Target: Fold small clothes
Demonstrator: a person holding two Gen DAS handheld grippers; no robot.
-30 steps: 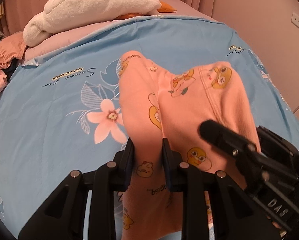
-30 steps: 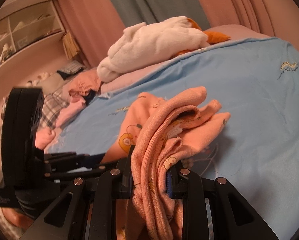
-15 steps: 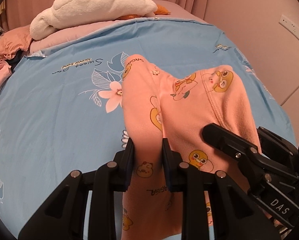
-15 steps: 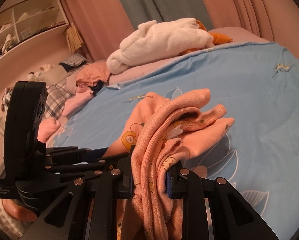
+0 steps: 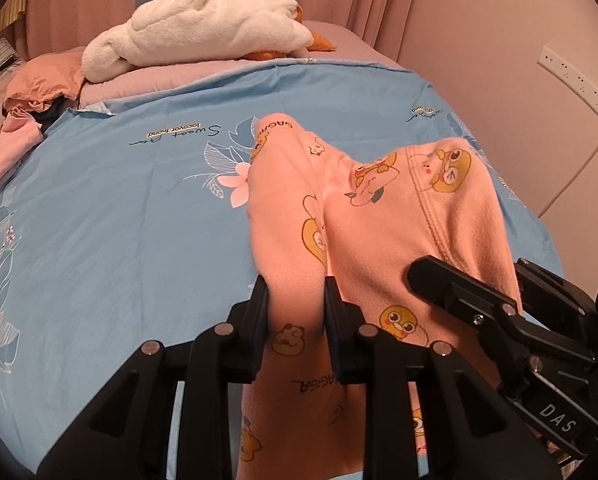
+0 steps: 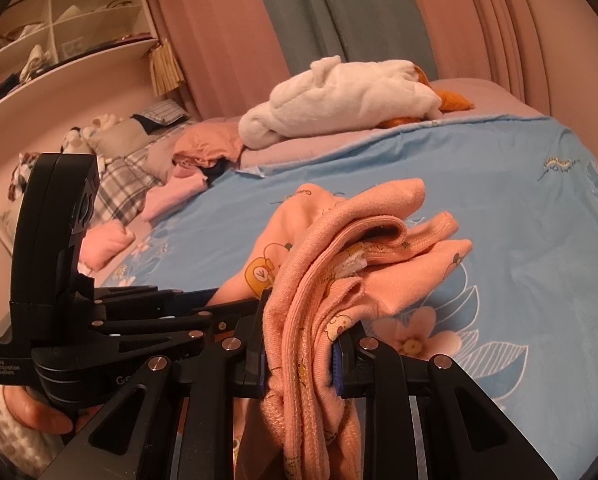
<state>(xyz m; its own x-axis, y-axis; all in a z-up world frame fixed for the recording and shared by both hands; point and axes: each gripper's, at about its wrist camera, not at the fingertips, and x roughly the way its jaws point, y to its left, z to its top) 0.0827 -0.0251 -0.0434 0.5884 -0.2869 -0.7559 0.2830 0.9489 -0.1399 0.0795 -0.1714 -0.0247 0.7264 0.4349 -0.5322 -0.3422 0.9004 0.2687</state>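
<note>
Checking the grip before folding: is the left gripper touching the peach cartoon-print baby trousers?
Touching. Left wrist view: left gripper is shut on the peach cartoon-print baby trousers.

Peach duck-print garment, blue floral sheet

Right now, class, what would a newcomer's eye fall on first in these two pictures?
The peach cartoon-print garment, held up over the blue floral sheet by the left gripper and right gripper, both clamped on it. Behind, a white plush blanket is heaped at the bed's far end.
</note>
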